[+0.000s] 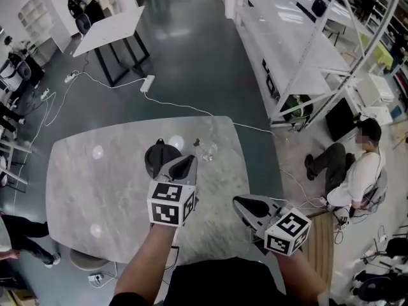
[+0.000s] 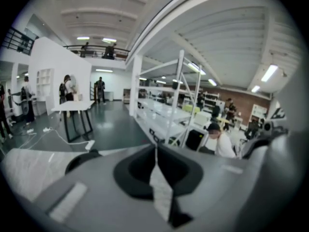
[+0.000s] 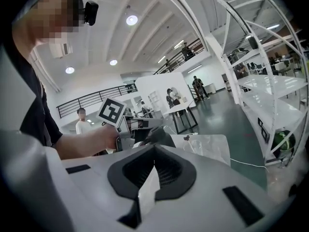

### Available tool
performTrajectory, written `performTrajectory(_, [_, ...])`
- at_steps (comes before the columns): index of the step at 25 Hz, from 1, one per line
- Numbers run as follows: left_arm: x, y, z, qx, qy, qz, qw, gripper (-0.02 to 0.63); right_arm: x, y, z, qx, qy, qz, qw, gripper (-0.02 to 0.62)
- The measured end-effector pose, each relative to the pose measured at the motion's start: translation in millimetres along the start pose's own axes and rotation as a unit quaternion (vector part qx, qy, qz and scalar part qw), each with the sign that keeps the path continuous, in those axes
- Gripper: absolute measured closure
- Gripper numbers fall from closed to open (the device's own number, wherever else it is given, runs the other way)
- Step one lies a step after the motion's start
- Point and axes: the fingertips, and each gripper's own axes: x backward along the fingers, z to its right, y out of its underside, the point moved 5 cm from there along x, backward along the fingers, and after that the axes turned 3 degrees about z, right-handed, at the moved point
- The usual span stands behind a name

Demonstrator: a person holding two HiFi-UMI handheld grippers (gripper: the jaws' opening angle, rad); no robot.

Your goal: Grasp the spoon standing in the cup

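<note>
Head view: clear glass cup (image 1: 207,151) with thin spoon (image 1: 197,143) stands at one o'clock of the clenched, empty left gripper (image 1: 187,162); right gripper (image 1: 241,202) likewise clenched, empty.

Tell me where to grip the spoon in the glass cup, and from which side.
Grip the spoon by the handle end that sticks up above the cup rim, probably coming in level from the near side. Only that part stands free; the glass wall surrounds the rest. The left gripper, the nearer one, is shut, so open it first.

Evenly bright; fisheye-warped edges; slight blur.
</note>
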Motion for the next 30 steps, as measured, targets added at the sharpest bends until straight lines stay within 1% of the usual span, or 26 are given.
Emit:
performTrajectory(2, [-13,4,-5,-0.001,0.002,-0.009,1.0,0.587,-5,-1,6,-0.008,0.008,0.001,1.0,0.6])
performTrajectory(5, [-37,12,-13,0.012,0.0,-0.022,0.9997,0.544,-13,4,16,-0.02,0.013,0.003,1.0,0.6])
performTrajectory(8, [-57,20,-18,0.029,-0.004,-0.028,0.9992,0.506,-18,12,22,-0.028,0.014,-0.006,0.999,0.6])
performTrajectory(12, [-79,25,-20,0.043,-0.009,-0.029,0.9986,0.488,-19,17,31,-0.043,0.023,-0.01,0.999,0.6])
performTrajectory(18, [-104,28,-20,0.047,-0.029,-0.038,0.9977,0.451,-14,19,46,-0.06,0.041,-0.011,0.997,0.6])
performTrajectory(21, [-114,29,-21,0.056,-0.056,-0.043,0.9959,0.418,-11,21,52,-0.068,0.048,-0.011,0.996,0.6])
performTrajectory(24, [-120,32,-25,0.078,-0.106,-0.043,0.9903,0.372,-7,24,56,-0.076,0.052,-0.01,0.996,0.6])
performTrajectory(27, [-123,39,-32,0.112,-0.154,-0.049,0.9805,0.364,-2,28,60,-0.085,0.053,-0.008,0.995,0.6])
performTrajectory(28, [-125,41,-33,0.12,-0.163,-0.053,0.9779,0.364,-1,29,61,-0.087,0.053,-0.008,0.995,0.6])
performTrajectory(30, [-128,46,-34,0.127,-0.168,-0.061,0.9757,0.364,2,31,62,-0.091,0.053,-0.008,0.994,0.6])
